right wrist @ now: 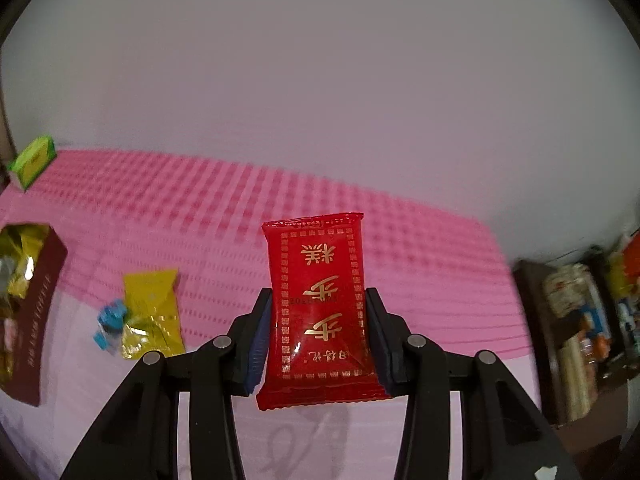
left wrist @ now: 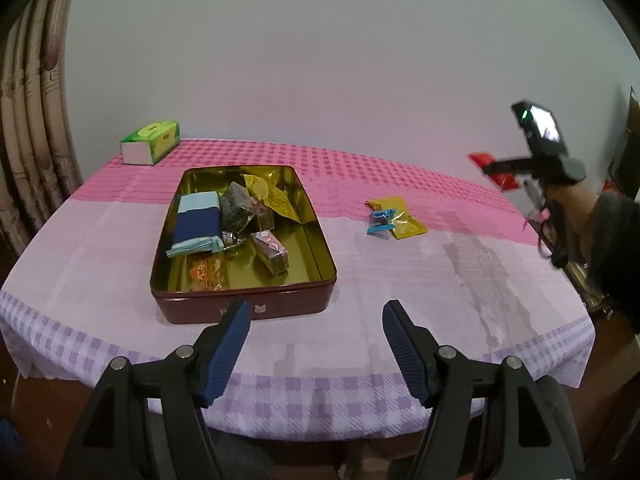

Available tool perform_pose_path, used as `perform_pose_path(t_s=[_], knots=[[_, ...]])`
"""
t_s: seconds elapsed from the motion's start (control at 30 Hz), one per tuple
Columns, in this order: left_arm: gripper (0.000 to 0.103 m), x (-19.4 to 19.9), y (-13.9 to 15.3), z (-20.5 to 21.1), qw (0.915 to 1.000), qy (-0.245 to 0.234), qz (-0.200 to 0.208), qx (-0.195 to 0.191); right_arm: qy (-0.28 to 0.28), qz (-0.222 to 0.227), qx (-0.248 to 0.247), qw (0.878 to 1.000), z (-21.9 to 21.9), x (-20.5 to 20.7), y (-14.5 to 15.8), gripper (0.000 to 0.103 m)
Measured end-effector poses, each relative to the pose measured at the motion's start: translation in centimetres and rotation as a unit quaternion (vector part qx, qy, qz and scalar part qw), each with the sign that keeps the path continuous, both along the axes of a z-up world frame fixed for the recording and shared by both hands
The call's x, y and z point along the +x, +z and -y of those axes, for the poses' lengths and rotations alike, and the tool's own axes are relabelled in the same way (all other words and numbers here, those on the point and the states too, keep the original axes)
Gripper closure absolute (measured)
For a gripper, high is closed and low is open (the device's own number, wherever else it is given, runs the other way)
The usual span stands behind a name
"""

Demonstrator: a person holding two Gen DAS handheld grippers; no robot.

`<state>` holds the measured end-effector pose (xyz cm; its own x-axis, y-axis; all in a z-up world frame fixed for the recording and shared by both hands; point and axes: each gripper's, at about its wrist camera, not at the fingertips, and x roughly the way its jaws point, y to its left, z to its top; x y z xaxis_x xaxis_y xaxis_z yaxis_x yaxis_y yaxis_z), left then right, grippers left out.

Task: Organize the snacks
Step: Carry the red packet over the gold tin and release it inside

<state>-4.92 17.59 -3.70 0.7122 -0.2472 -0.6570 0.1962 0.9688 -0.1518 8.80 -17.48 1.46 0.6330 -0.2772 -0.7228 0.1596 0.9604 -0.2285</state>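
**Red packet pinched and up off the counter**

Closest to the right wrist camera, the right gripper (right wrist: 318, 328) has its jaws pinching a red snack packet (right wrist: 318, 304) by its two long side edges, roughly at mid-length. One sealed end pokes out beyond the jaws and the other hangs back toward the handle. It looks like a light, glossy film pouch with something soft inside, so it should be slippery and easy to crush. The side grip near the middle seems a fair choice, with only modest squeeze; the crimped ends would be the safer spots if it starts to slide.

Below and to the left, still lying on the pink checked counter (right wrist: 360, 248), are a yellow packet (right wrist: 154, 312) and a small blue-wrapped sweet (right wrist: 110, 326), touching each other. Further left is the dark red tin (right wrist: 36, 320), open and already holding several snacks. My guess is that the red packet belongs there.

From the left wrist view, the left gripper (left wrist: 316, 340) hangs near the counter's front edge with its jaws spread and nothing between them, just in front of the tin. Beyond the tin, at the far left corner, sits a green tissue box (left wrist: 151, 142). Behind everything is a plain wall.
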Motion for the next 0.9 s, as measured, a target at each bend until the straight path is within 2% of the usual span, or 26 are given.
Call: perform_pose_path(t_s=[0.2,0.4,0.7,0.9], knots=[[0.033,-0.7,0.4,-1.0,0.999,0.044,-0.002,0.01,0.002,0.053,-0.029,0.998,-2.2,-1.4,7.8,0.063],[0.033,-0.9,-0.1,-3.6,0.9957,0.089,-0.024,-0.01,0.026,0.085,-0.046,0.995,-6.7,-2.1,12.0,0.063],[0.033,-0.5,-0.3,-5.9,0.9909,0.128,-0.037,-0.023,0.076,0.105,-0.05,0.99,-14.1,-2.7,13.5,0.062],[0.033,0.0,-0.9,-6.8,0.9872,0.148,-0.052,-0.03,0.11,0.096,-0.047,0.988,-18.8,-2.3,12.0,0.062]])
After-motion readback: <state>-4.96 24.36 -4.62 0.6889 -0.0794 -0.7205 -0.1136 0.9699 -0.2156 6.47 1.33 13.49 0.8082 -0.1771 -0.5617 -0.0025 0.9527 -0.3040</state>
